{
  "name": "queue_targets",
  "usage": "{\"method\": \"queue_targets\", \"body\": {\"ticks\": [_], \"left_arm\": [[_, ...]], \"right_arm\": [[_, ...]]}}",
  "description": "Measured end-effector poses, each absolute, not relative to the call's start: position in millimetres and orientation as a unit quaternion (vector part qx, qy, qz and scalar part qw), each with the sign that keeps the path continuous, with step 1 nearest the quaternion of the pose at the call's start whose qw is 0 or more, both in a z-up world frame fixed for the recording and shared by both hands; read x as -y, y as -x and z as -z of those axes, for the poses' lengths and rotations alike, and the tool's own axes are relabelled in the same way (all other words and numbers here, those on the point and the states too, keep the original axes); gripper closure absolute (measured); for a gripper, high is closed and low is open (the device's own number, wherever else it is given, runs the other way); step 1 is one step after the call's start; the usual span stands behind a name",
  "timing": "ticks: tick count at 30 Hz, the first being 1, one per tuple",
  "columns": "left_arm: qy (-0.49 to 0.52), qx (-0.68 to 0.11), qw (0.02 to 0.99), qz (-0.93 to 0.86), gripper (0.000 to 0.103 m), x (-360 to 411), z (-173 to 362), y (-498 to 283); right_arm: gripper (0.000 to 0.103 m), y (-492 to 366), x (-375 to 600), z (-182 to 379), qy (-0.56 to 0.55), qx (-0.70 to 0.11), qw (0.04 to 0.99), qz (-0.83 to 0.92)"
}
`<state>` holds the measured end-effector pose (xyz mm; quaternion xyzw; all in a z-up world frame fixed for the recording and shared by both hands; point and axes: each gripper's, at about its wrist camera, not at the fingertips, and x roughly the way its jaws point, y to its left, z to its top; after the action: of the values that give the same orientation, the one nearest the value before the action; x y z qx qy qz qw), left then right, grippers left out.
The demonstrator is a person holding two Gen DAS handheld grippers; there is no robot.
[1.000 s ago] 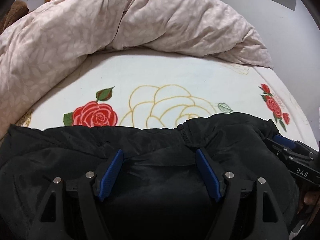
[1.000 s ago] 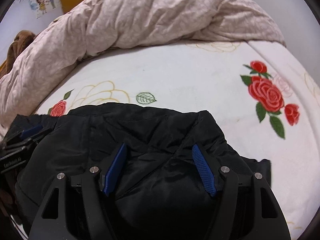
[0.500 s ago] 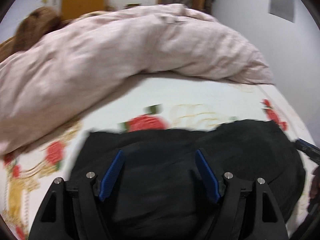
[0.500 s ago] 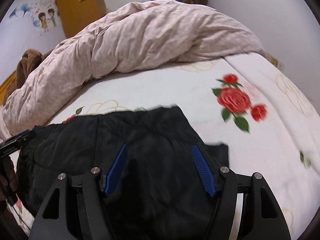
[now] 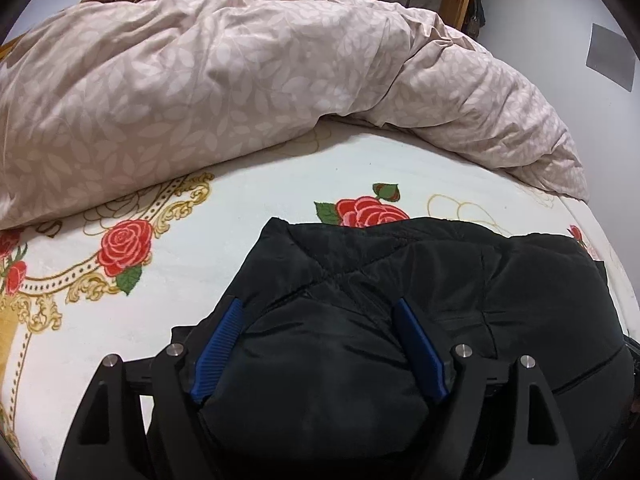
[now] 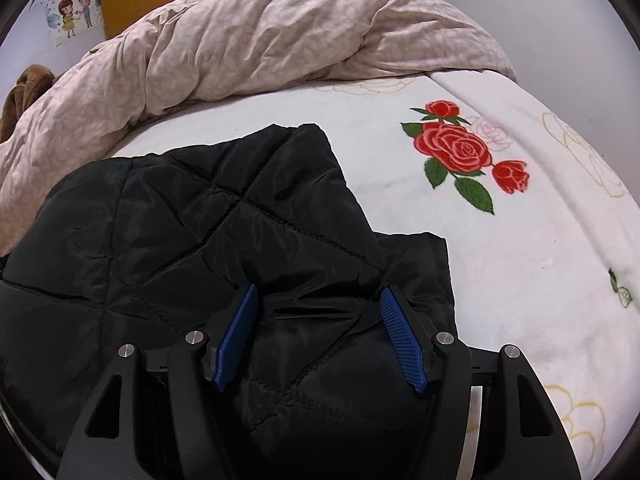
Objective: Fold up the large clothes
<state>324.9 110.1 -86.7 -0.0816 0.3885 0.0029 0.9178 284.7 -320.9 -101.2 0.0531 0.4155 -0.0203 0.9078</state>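
A black quilted jacket (image 5: 420, 280) is bunched on the rose-print bed sheet (image 5: 280, 168), its long axis running from one tool to the other. A puffy fold is gripped between the pads of the left tool (image 5: 318, 344), whose jaws are opening. Padding is likewise held in the right tool (image 6: 318, 320), whose jaws are closing.

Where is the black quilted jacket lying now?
The black quilted jacket lies on the rose-printed bed sheet, low in both wrist views, in front of the bunched beige duvet.
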Motion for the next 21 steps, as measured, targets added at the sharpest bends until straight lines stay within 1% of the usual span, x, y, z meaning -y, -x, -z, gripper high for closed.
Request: {"method": "queue_targets", "body": {"ticks": [3,5,7,10,12,14,16,18,21], "left_arm": [[0.078,-0.403,0.912,-0.006,0.022,-111,79,-328],[0.082,-0.408,0.909,-0.005,0.024,-114,67,-326],[0.089,-0.399,0.912,-0.003,0.024,-117,51,-321],[0.084,-0.379,0.922,0.013,0.024,-109,33,-318],[0.075,-0.373,0.924,0.029,0.024,-99,28,-323],[0.044,-0.377,0.925,0.028,0.024,-87,34,-334],[0.031,-0.402,0.915,0.016,0.024,-85,51,-348],[0.043,-0.417,0.908,0.007,0.023,-92,68,-356],[0.064,-0.413,0.908,0.004,0.022,-96,78,-359]], "right_arm": [[0.039,-285,320,96,-0.049,-0.417,0.907,0.027],[0.039,-282,321,81,-0.053,-0.422,0.905,0.034],[0.04,-277,324,65,-0.064,-0.412,0.908,0.034],[0.04,-271,319,34,-0.075,-0.374,0.924,0.018],[0.04,-280,307,25,-0.075,-0.369,0.926,-0.005],[0.04,-294,290,27,-0.063,-0.378,0.923,-0.024],[0.04,-309,278,38,-0.045,-0.394,0.918,-0.03],[0.04,-328,278,62,-0.036,-0.423,0.905,-0.019],[0.041,-340,290,84,-0.064,-0.436,0.898,-0.013]]}}
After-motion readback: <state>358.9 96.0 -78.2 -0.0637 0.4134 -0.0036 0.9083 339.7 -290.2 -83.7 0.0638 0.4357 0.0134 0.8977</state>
